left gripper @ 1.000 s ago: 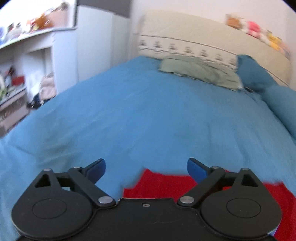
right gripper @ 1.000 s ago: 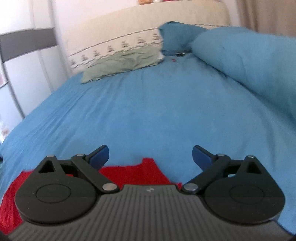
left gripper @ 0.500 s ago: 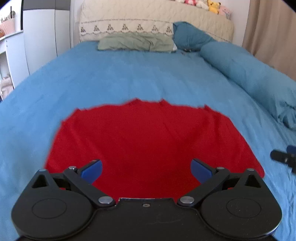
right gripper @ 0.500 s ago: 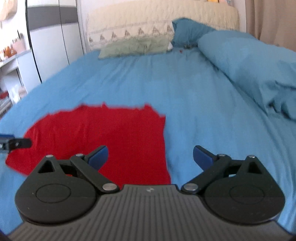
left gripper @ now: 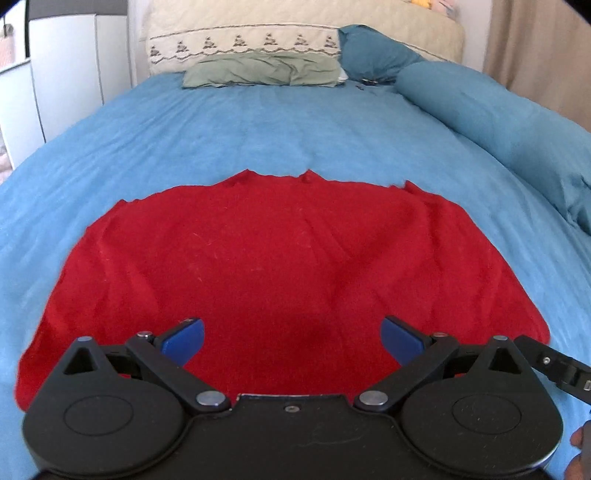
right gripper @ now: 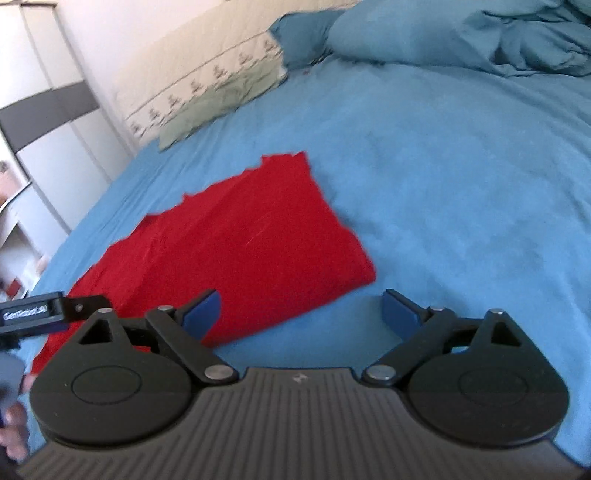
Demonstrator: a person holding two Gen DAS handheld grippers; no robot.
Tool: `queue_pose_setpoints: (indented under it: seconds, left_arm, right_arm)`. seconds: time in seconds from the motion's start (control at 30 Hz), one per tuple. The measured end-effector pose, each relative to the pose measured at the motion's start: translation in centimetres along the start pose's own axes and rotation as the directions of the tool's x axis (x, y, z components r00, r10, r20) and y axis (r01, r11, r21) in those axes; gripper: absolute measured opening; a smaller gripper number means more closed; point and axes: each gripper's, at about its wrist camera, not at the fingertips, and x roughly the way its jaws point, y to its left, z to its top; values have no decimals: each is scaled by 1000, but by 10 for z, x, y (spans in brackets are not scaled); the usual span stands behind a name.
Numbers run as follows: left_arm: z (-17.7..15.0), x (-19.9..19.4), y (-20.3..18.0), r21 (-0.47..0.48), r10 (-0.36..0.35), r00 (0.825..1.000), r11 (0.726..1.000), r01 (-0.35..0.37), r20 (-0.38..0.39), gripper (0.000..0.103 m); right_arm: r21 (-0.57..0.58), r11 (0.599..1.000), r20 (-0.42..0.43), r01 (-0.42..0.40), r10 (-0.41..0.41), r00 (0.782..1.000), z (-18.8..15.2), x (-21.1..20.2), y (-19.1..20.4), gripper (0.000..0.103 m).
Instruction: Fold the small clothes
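Observation:
A red garment (left gripper: 280, 266) lies spread flat on the blue bedcover (left gripper: 277, 125), with a jagged far edge. My left gripper (left gripper: 291, 338) hovers open over its near middle, holding nothing. In the right wrist view the same red garment (right gripper: 236, 243) runs off to the left. There my right gripper (right gripper: 301, 310) is open above the garment's near right corner, its left finger over the cloth and its right finger over bare bedcover (right gripper: 443, 184). Part of the right gripper (left gripper: 554, 369) shows at the left view's right edge, and the left gripper (right gripper: 40, 314) at the right view's left edge.
At the head of the bed lie a green pillow (left gripper: 266, 70), a dark blue pillow (left gripper: 373, 51) and a cream headboard cover (left gripper: 295, 22). A rolled blue duvet (left gripper: 498, 122) runs along the right side. White cupboards (left gripper: 59, 74) stand left of the bed.
Both grippers have tilted down and drawn back, bringing the whole red garment into view. The right gripper has swung to the garment's right corner. Both stay open.

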Motion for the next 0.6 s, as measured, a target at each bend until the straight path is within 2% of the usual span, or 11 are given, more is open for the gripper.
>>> queue_pose_setpoints:
  seconds: [0.27,0.33,0.43,0.6]
  left_arm:
    - [2,24,19,-113,33,999,993,-34,-8,103]
    - [0,27,23,-130,43,999,991,-45,-18,103]
    - [-5,30,23,-113,56,998,992,-60,-33,103]
    - [-7,34,19,-86,74,996,993,-77,-40,103]
  right_arm:
    - [98,995,57,9,-14,998,2,15,-9,90]
    - [118,993,57,17,-24,998,-2,13,-7,83]
    - [150,989,62,15,-25,998,-9,6,-5,78]
    - [181,983,58,14,-25,998,-9,10,-3,78]
